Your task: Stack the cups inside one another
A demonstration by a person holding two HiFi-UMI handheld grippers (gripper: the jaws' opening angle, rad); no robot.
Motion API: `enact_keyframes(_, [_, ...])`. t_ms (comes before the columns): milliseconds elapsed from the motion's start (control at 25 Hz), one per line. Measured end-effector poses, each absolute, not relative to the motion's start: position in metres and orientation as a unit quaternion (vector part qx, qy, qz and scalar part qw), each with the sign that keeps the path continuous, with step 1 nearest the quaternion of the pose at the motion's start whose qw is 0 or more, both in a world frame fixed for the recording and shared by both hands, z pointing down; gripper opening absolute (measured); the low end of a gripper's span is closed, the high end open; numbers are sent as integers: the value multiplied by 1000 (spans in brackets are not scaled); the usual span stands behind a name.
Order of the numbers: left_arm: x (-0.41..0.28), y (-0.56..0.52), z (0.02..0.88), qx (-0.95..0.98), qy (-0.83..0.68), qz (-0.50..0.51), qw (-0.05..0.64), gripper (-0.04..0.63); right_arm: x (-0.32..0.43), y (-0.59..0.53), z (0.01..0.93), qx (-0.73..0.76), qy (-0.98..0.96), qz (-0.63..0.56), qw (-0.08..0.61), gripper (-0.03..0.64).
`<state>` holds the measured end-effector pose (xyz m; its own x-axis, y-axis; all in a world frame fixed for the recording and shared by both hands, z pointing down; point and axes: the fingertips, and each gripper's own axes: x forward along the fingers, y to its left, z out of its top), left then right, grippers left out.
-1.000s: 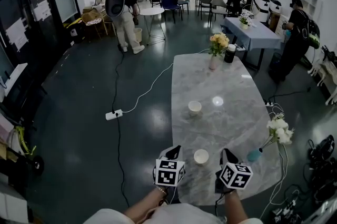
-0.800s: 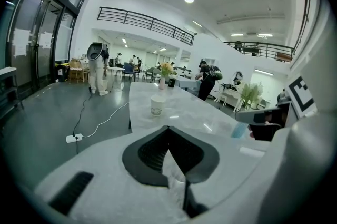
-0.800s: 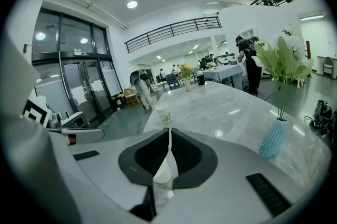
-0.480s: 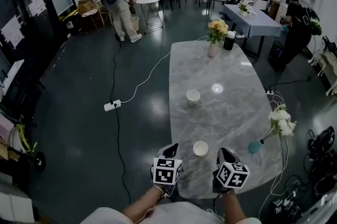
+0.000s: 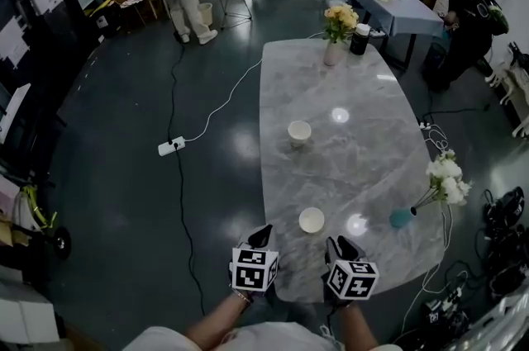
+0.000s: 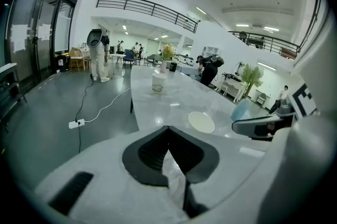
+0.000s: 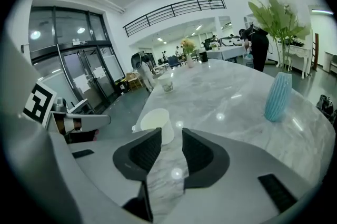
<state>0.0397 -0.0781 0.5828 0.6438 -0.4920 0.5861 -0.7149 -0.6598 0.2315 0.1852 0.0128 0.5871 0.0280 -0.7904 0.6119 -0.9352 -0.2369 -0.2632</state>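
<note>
Two white cups are upright on the marble table (image 5: 364,168). The near cup (image 5: 312,220) is left of the teal vase (image 5: 402,218), well apart from it. The far cup (image 5: 299,132) is further left of the vase and further up the table. The right gripper (image 7: 168,132) is opening with only bare marble in the gap; the near cup sits just past its left jaw tip, not between the jaws. The left gripper (image 6: 168,130) has its jaws together on nothing. I read the cups as thin-walled and light, so easy to tip or crush and likely to skate on polished stone. I'd pinch the near cup's wall at the rim, one jaw inside and one outside, with a light squeeze, then lift straight up.
</note>
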Motion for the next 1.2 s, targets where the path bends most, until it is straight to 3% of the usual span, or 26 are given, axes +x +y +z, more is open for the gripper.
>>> enact_keyframes(680, [3,-75,620,844,-388,269,254,-2,150,-14,631,651,-654,349,163,198])
enact_keyframes(1200, [-11,-64,644,827,-402,285,273,-2,150,-39,649,644,-664,326,193,222])
